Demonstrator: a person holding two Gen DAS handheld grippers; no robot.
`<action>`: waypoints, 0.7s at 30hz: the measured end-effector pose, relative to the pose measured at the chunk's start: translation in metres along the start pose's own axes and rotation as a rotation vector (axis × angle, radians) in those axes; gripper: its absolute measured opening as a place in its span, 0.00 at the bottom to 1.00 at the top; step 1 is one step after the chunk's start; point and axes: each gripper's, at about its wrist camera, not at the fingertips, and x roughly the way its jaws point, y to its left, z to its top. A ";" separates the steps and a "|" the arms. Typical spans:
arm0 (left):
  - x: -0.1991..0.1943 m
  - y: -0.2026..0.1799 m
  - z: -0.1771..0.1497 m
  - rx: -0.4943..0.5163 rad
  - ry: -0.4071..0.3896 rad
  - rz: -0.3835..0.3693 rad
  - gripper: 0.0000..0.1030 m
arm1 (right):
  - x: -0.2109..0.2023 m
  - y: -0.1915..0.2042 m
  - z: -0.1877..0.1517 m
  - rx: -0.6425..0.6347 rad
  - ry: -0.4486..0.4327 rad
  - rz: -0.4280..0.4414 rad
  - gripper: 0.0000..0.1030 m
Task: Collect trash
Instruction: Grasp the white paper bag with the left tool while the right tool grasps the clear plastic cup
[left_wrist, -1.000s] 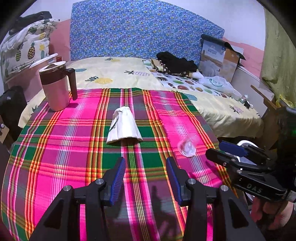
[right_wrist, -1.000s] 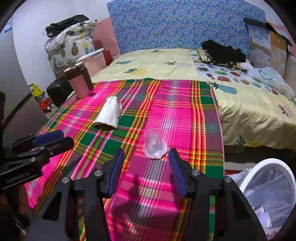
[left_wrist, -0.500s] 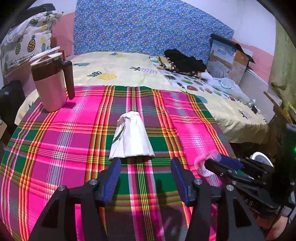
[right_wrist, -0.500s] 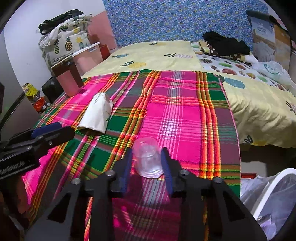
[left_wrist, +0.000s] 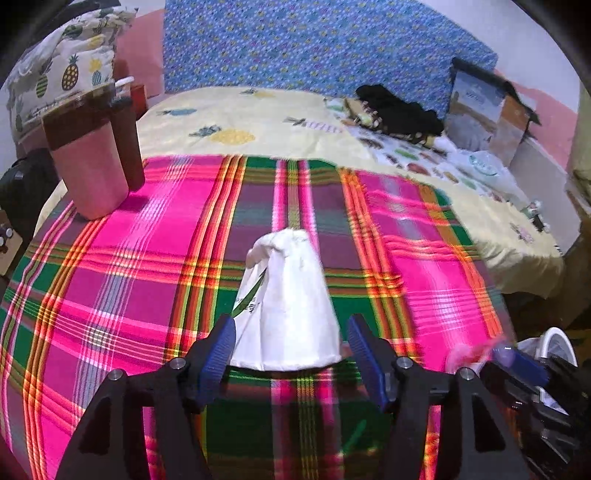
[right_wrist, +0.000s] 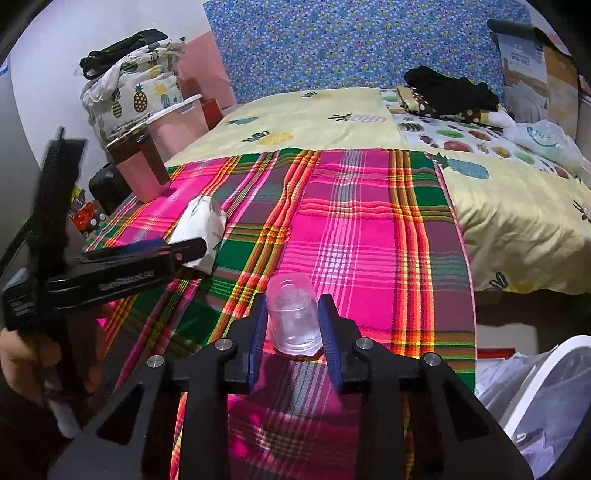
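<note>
A white crumpled paper bag (left_wrist: 288, 302) lies on the plaid cloth (left_wrist: 147, 258), its wide end toward me. My left gripper (left_wrist: 290, 328) straddles that end, jaws still opening, blue pads clear of the paper on both sides. A clear plastic cup (right_wrist: 293, 317) stands upside down near the cloth's front edge, and my right gripper (right_wrist: 292, 301) is shut on it, pads pressed against its sides. The right wrist view also shows the left gripper (right_wrist: 184, 249) beside the paper bag (right_wrist: 201, 225), held by a hand.
A pink mug (left_wrist: 88, 166) with a dark lid stands at the cloth's far left corner. A white bin (right_wrist: 546, 387) with a plastic liner sits low on the right. Behind lie a yellow bedsheet (right_wrist: 314, 118), black clothes (right_wrist: 450, 92) and a cardboard box (left_wrist: 487, 110).
My left gripper moved forward and down to the paper bag and its jaws widened around it. My right gripper closed on the clear cup.
</note>
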 end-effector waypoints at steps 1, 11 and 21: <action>0.003 0.001 0.000 -0.002 0.008 0.009 0.61 | 0.000 -0.001 0.000 0.001 -0.003 0.002 0.28; -0.005 -0.004 -0.004 0.043 -0.021 0.018 0.27 | -0.008 -0.006 -0.001 0.016 -0.023 0.003 0.28; -0.043 -0.006 -0.025 0.034 -0.042 -0.020 0.23 | -0.032 -0.010 -0.006 0.024 -0.059 -0.014 0.28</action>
